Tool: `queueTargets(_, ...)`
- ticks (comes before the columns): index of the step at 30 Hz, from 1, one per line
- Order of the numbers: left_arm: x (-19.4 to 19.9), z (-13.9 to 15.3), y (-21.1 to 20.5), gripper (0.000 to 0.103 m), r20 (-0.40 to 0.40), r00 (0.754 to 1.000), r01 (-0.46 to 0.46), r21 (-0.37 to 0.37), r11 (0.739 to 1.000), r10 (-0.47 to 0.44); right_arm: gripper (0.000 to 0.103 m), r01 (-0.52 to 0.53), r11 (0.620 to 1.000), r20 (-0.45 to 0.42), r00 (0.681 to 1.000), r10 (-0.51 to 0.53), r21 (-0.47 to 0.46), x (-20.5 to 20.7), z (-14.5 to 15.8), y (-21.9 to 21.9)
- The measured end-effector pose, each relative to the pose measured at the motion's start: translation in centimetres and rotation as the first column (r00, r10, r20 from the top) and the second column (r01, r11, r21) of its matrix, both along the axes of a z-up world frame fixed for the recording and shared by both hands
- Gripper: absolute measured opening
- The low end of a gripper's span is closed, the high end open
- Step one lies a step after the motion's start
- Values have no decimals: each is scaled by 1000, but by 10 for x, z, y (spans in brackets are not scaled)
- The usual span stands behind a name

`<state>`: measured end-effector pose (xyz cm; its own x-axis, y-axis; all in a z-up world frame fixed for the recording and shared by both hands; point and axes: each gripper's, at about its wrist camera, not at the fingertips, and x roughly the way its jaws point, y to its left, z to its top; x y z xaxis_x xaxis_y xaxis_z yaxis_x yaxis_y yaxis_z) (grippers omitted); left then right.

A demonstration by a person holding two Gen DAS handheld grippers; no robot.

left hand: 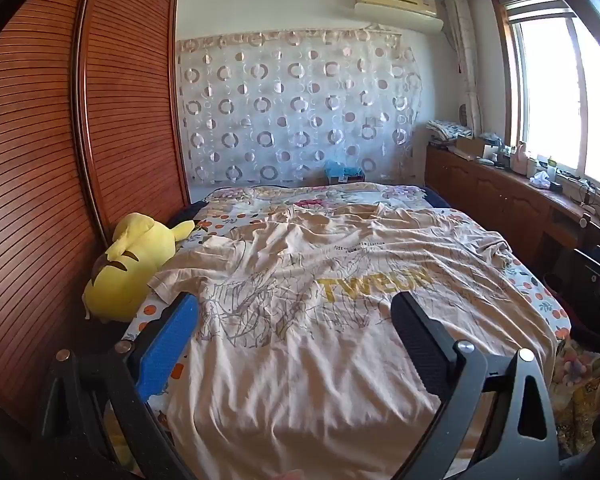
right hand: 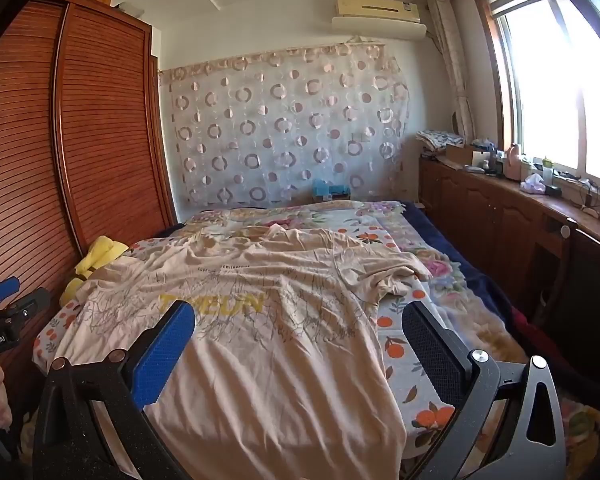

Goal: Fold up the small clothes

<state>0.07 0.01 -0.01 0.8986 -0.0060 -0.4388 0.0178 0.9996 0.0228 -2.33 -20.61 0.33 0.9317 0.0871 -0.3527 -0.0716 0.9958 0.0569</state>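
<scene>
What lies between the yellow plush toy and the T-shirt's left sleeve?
In the left wrist view, nothing: the yellow plush toy lies right against the T-shirt sleeve edge, on the orange-print sheet.

A home bedroom: a bed (left hand: 380,196) with floral bedding, a louvered wooden wardrobe (left hand: 120,100), and a wall air conditioner (left hand: 396,2).

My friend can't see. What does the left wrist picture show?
A beige T-shirt lies spread flat on a bed, with the open left gripper hovering above its lower half. A yellow plush toy sits at the bed's left edge beside a wooden wardrobe.
</scene>
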Motion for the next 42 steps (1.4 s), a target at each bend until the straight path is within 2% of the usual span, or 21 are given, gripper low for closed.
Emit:
queueTargets(21,3,0,-1,97,21,1000,2,2,1000,-2,103,3,1000,-1,1000,-3,-12,0,-1,-1)
queueTargets(27,1,4,-2,97,25,1000,1,3,1000,-1,103,3,1000,-3,1000,-4,-13,1,-1,0)
queueTargets(33,-8,21,-5,97,34,999,4,2,1000,-4,103,3,1000,-5,1000,-3,-11,2,-2,-1)
queueTargets(42,-9,21,-6,97,37,999,2,4,1000,-2,103,3,1000,-5,1000,-3,-12,1,-2,0)
